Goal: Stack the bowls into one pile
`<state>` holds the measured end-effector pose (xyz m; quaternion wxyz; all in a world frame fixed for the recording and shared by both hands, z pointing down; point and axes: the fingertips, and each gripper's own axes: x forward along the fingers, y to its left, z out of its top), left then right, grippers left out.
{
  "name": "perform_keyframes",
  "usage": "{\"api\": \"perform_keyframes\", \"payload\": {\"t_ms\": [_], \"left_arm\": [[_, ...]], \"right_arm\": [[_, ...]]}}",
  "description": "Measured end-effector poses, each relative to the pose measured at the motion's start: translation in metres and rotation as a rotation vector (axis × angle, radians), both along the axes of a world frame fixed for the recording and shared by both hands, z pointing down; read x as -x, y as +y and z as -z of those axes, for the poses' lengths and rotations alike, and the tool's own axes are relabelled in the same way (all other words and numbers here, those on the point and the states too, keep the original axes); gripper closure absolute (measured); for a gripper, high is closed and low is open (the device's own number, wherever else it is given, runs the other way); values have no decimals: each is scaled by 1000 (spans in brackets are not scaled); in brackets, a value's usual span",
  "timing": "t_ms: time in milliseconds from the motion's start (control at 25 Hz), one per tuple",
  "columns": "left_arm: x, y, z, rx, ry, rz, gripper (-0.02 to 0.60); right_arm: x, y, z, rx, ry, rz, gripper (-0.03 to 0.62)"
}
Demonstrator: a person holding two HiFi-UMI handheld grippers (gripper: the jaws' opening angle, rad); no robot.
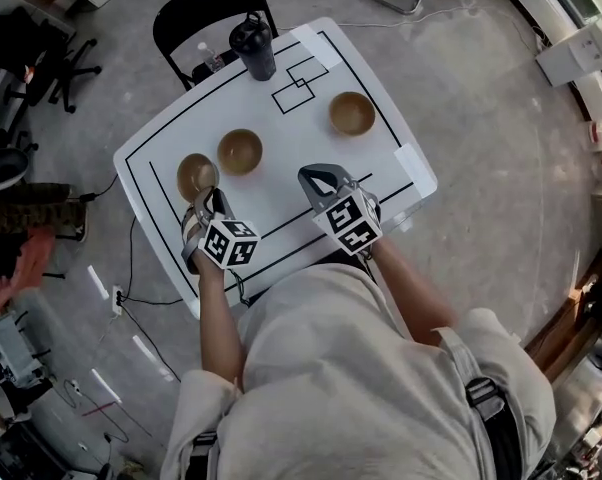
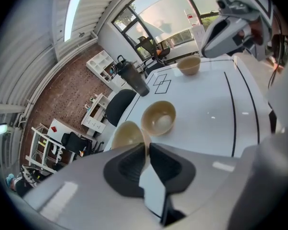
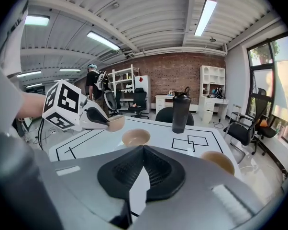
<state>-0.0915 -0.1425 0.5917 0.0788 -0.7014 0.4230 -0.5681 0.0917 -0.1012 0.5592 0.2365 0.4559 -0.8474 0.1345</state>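
Note:
Three tan bowls are on or over the white table (image 1: pixel 291 143). My left gripper (image 1: pixel 205 200) is shut on the near rim of the leftmost bowl (image 1: pixel 195 175); that rim sits pinched between its jaws (image 2: pixel 148 146), and the bowl (image 3: pixel 116 123) hangs tilted just above the table. The middle bowl (image 1: pixel 240 151) (image 2: pixel 159 118) rests close beside it. The third bowl (image 1: pixel 352 113) (image 3: pixel 217 161) stands apart at the far right. My right gripper (image 1: pixel 317 178) (image 3: pixel 143 150) is shut and holds nothing, over the table's front middle.
A black shaker bottle (image 1: pixel 254 46) (image 3: pixel 181 110) stands at the table's far edge by two taped squares (image 1: pixel 299 82). A black chair (image 1: pixel 213 13) sits behind it with a small bottle (image 1: pixel 209 60) on the seat. Black tape lines border the tabletop.

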Motion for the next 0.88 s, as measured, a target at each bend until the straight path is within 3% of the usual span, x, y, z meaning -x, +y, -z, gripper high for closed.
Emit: {"api": "perform_keyframes", "payload": {"t_ms": [320,880], "left_arm": [[-32,-5,11,-17,0,-74,551],[-57,-5,4,-14,-12,-150,549]], "right_arm": [[-24,8,2,5,0,-60,594],[-33,12,-4,19,-8,-101,594]]}}
